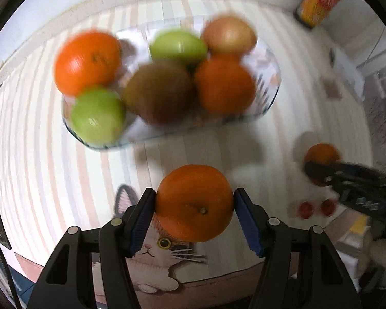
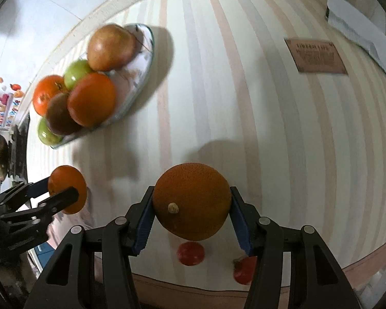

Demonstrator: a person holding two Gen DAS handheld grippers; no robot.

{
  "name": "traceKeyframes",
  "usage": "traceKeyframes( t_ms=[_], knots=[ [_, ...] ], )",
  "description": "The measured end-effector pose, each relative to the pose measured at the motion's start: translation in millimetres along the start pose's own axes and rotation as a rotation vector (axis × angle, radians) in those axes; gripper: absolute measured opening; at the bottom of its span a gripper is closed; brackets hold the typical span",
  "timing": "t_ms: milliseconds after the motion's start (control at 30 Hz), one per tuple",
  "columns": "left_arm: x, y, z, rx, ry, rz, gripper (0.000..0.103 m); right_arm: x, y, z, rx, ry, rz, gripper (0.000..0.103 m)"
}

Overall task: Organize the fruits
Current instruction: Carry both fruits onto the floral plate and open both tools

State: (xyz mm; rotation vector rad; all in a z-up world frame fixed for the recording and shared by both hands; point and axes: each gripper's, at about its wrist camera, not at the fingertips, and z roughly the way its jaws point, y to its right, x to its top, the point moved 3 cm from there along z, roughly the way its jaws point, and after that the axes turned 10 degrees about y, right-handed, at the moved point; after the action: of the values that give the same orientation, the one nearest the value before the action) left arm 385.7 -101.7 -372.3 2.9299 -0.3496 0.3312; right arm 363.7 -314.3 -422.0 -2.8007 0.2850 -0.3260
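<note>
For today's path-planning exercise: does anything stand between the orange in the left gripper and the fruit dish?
Nothing visible does. The left gripper holds an orange above bare striped tablecloth short of the dish, which is already crowded.

place: home dining table | evidence: striped cat-print tablecloth (image 1: 167,257); glass fruit dish (image 1: 267,97)

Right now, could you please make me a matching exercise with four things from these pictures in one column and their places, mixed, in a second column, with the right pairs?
Things:
1. kiwi
2. smooth orange
3. rough-skinned orange
4. two small red fruits

Places:
A. gripped in the right claw
B. loose on the striped tablecloth
C. in the glass dish
D. gripped in the left claw

Pairs: 1-C, 2-D, 3-A, 4-B
</note>
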Motion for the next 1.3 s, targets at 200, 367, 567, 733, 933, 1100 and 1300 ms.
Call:
traceKeyframes(
  t_ms=[200, 367, 567, 733, 933, 1100, 1300],
  knots=[
    [83, -5, -67, -0.045, 0.146, -0.018, 0.06, 41, -29, -16, 0.074, 0.084, 0.02, 0.057],
    [143, -19, -56, 0.042, 0.166, 0.038, 0.06, 80, -48, -10, 0.092, 0.138, 0.032, 0.057],
    [183, -32, 12, 0.148, 0.022, 0.13, 0.06, 104, -53, 14, 0.061, 0.122, 0.04, 0.057],
    [180, -40, 48, 0.156, -0.107, 0.159, 0.06, 105, -56, 24, 0.072, 0.109, 0.064, 0.057],
    [170, -51, 63, 0.156, -0.153, 0.137, 0.063, 107, -58, 33, 0.094, 0.098, 0.077, 0.059],
    [171, -58, 63, 0.145, -0.169, 0.081, 0.063, 110, -54, 28, 0.135, 0.101, 0.105, 0.081],
    [173, -69, 39, 0.141, -0.116, 0.042, 0.09, 110, -53, 17, 0.126, 0.101, 0.099, 0.09]
  ],
)
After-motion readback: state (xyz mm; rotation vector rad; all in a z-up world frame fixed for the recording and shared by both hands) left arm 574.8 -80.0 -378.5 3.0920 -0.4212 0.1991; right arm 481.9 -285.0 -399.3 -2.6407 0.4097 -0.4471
